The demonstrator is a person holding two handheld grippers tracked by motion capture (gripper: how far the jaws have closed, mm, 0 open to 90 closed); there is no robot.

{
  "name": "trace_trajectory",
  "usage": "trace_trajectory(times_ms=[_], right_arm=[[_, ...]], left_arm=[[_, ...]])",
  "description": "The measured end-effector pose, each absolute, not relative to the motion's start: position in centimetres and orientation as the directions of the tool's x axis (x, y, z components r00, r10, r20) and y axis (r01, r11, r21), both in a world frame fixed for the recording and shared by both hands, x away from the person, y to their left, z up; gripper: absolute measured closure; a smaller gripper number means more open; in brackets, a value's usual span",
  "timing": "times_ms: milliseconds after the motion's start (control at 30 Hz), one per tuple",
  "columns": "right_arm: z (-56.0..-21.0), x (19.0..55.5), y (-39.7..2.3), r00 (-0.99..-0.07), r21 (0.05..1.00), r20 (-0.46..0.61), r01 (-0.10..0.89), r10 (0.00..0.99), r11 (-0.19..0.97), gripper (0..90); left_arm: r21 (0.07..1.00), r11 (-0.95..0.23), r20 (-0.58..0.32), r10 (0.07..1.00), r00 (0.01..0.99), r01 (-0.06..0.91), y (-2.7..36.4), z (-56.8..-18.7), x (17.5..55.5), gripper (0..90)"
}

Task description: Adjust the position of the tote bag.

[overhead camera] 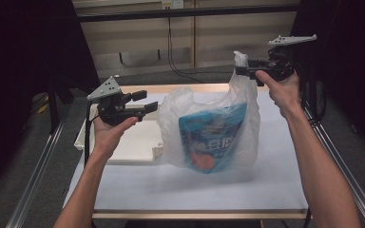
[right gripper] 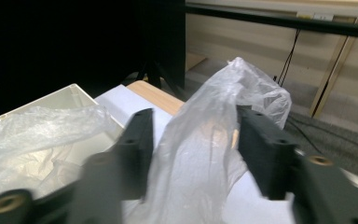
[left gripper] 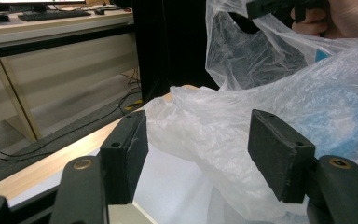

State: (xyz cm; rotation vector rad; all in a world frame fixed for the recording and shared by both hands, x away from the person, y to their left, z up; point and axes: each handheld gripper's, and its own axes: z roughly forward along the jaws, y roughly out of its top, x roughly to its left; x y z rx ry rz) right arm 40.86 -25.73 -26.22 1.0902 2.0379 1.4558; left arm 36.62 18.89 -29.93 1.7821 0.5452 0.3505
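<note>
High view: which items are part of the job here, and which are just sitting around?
In the job:
- clear plastic bag, one handle up between the right gripper jaws
- blue snack pouch inside the bag
- left gripper, open beside the bag's other side

Lying about:
- white tray left of the bag
- white table mat
</note>
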Motion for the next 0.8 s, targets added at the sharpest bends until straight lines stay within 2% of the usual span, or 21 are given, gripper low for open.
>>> trace_trajectory(times_ms=[33, 67, 167, 267, 400, 633, 800], right_arm=[[-26.2, 40.9, -25.7, -0.612, 0.921, 0.11, 0.358, 0.783, 0.15, 51.3], [-26.6, 41.0, -25.7, -0.611, 0.917, 0.131, 0.374, 0.781, 0.139, 68.1], [-26.9, 40.8, -26.0, -0.637, 0.924, 0.15, 0.363, 0.756, 0.122, 85.8], [-27.1, 40.4, -26.3, -0.657, 0.934, 0.168, 0.345, 0.735, 0.095, 89.6], [-27.1, 39.9, -26.5, -0.681, 0.942, 0.18, 0.327, 0.71, 0.076, 90.0], [-24.6, 37.2, -26.7, -0.732, 0.971, 0.145, 0.234, 0.666, 0.046, 90.0], [-23.8, 35.5, -27.1, -0.744, 0.979, 0.133, 0.202, 0.654, 0.031, 90.0]], left_arm=[[0.959, -0.222, -0.031, 0.537, 0.843, 0.177, 18.7, -29.9, 36.7, 37.5], [0.957, -0.228, -0.031, 0.533, 0.846, 0.179, 18.4, -29.7, 36.9, 37.1], [0.956, -0.232, -0.029, 0.528, 0.849, 0.178, 17.9, -29.5, 37.1, 36.0], [0.953, -0.244, -0.033, 0.5, 0.865, 0.178, 16.7, -28.8, 37.7, 34.2], [0.951, -0.256, -0.027, 0.489, 0.872, 0.173, 15.7, -28.4, 38.3, 32.1], [0.952, -0.248, -0.038, 0.479, 0.877, 0.177, 14.3, -28.3, 38.7, 27.4], [0.95, -0.247, -0.05, 0.483, 0.874, 0.191, 14.3, -28.6, 38.9, 26.3]])
